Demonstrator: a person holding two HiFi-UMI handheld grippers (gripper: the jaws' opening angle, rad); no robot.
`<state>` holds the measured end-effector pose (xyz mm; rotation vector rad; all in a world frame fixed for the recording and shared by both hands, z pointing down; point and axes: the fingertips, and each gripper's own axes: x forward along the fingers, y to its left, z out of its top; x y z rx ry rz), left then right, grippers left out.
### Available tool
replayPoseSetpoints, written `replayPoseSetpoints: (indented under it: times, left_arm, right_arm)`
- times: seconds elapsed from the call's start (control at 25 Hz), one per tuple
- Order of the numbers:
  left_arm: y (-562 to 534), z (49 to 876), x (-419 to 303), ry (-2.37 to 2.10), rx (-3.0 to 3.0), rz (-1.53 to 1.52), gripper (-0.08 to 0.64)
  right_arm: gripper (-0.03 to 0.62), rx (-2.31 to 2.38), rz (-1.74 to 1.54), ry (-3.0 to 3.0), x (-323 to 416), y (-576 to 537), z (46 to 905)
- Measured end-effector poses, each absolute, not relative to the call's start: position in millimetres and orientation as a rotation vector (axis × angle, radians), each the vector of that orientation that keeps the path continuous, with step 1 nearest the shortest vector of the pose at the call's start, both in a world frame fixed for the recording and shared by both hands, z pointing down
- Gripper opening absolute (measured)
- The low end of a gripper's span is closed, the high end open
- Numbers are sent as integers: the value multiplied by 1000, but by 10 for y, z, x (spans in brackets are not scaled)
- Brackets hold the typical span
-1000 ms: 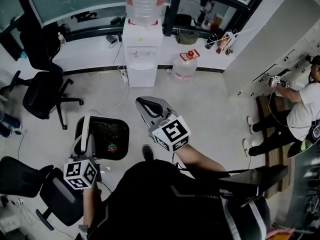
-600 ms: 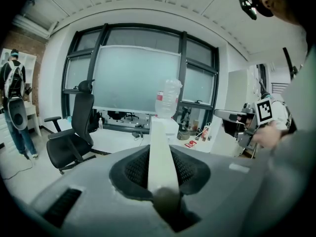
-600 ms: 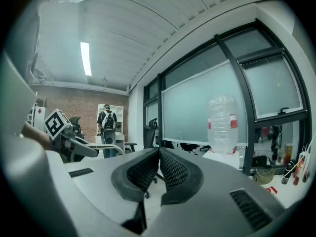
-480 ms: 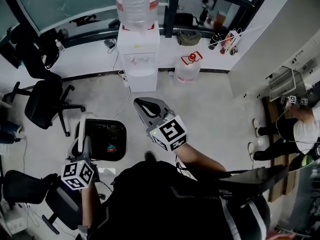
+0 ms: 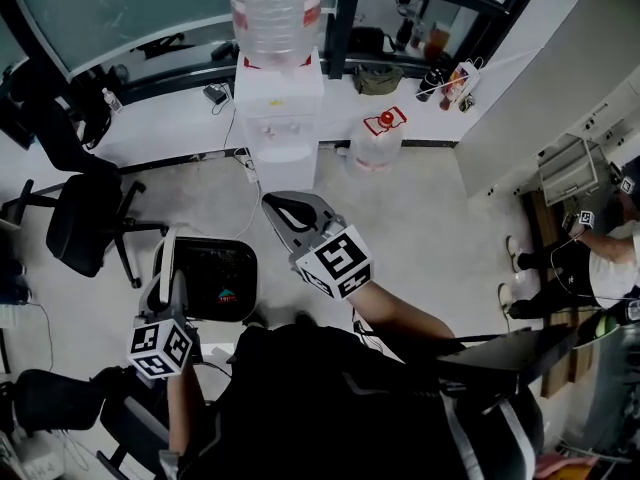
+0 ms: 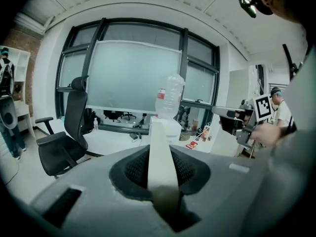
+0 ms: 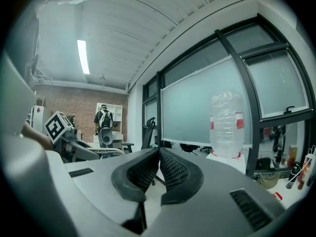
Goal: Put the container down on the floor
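Observation:
The container (image 5: 210, 280) is a dark bin with a white rim, seen from above at the left, hanging over the pale floor. My left gripper (image 5: 164, 273) is shut on its near white edge, which shows in the left gripper view as a white strip (image 6: 161, 157) standing up between the jaws of the left gripper (image 6: 163, 184). A small coloured item lies inside the bin. My right gripper (image 5: 287, 211) is held out in the middle, apart from the bin. In the right gripper view the jaws of the right gripper (image 7: 158, 158) meet with nothing between them.
A white water dispenser (image 5: 277, 108) with a bottle on top stands ahead by the window wall, with a water jug (image 5: 375, 136) on the floor beside it. Black office chairs (image 5: 85, 223) stand at the left. A person (image 5: 590, 258) is by the white cabinets at the right.
The head view has shifted a little. Both grippers and the hanging container keep almost the same places. The person at the right has moved nearer the frame's edge.

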<state>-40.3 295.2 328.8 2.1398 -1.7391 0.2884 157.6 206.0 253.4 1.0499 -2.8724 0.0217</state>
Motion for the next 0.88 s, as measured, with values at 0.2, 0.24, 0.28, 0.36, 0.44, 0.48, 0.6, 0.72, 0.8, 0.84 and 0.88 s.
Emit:
replayPoseSetpoints:
  times: [0.2, 0.24, 0.28, 0.36, 0.44, 0.48, 0.6, 0.72, 0.8, 0.84, 0.88]
  left_arm:
    - [2572, 3344, -675, -1681, 2190, 277, 84]
    - [2487, 3343, -741, -1672, 2201, 277, 84]
    - [2405, 3340, -805, -1664, 2212, 280, 84]
    - [2262, 3338, -918, -1644, 2230, 286, 84]
    - [2119, 3335, -1023, -1619, 2247, 289, 84]
    - [2041, 3329, -1086, -1610, 2257, 289, 84]
    - [1833, 3317, -1287, -1579, 2289, 302, 84]
    - [1643, 3325, -1447, -1546, 2325, 327, 84]
    - [1525, 3354, -1534, -1523, 2346, 341, 84]
    - [1477, 3376, -1579, -1507, 2355, 348, 84]
    - [1435, 3398, -1624, -1489, 2365, 354, 84]
  right_arm:
    - [8, 1100, -7, -2840, 1279, 1762, 2499]
    - [8, 1106, -12, -2837, 1203, 1698, 2486]
    - [8, 1110, -17, -2833, 1129, 1632, 2477]
    - [8, 1125, -12, -2820, 1000, 1505, 2482]
    - [8, 1150, 3, -2805, 889, 1372, 2496]
    - [8, 1163, 8, -2797, 830, 1306, 2498]
    - [8, 1197, 16, -2779, 641, 1152, 2495]
    - [8, 1224, 18, -2757, 474, 1009, 2504]
    - [8, 1239, 23, -2739, 378, 917, 2517]
    - [8, 1247, 24, -2730, 330, 884, 2528]
    - [8, 1253, 24, -2720, 280, 859, 2540]
